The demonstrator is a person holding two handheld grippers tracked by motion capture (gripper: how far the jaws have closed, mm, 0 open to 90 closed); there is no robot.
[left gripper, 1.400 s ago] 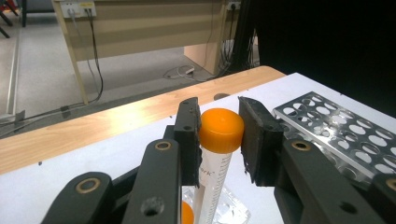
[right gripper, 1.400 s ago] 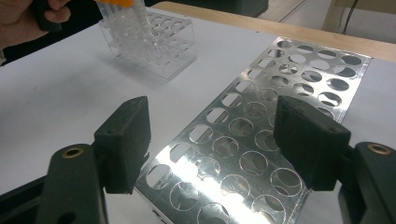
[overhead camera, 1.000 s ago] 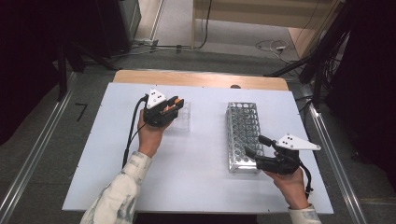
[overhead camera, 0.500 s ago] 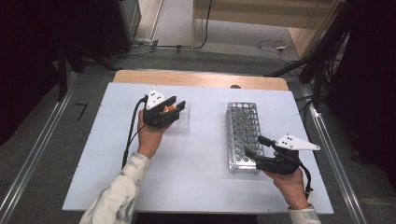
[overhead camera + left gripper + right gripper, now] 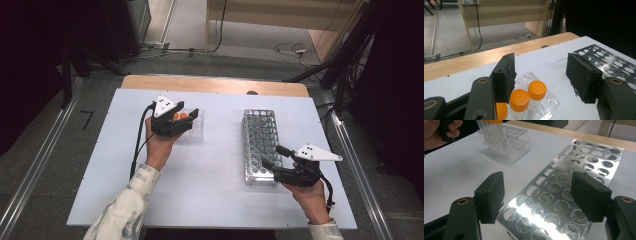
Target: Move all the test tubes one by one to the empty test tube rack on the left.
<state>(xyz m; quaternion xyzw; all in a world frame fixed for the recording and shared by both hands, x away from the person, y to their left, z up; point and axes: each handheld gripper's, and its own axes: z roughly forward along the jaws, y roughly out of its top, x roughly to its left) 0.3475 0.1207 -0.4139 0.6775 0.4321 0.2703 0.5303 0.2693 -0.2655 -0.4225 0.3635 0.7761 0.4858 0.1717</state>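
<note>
Tubes with orange caps [image 5: 527,96] stand upright in a clear plastic rack [image 5: 192,126], and this rack sits at about ten o'clock from the middle of the white table [image 5: 215,200] in the high view. We see the left gripper [image 5: 187,120] held over the near left part of that rack, its jaws spread wide with nothing between them. In the left gripper view we count two capped tubes side by side and the edge of a third cap at seven o'clock of them, low at the picture's bottom. The two tubes stand in the gap between the jaws, close beside the left-hand jaw, well apart from the other jaw. The left hand [image 5: 160,145] grips the tool from the near side, and the cable [image 5: 137,145] trails back along the sleeve [image 5: 125,215].

Moving right, we find the metal rack [image 5: 260,142] lying lengthwise at about two o'clock from the table's middle, well apart from the clear rack. Its holes look empty in the right gripper view.

At the metal rack's near right corner, towards four o'clock, we see the right gripper [image 5: 272,157], its jaws apart and holding nothing, hanging over the near rows of holes. The right hand [image 5: 312,200] holds it from below.
</note>
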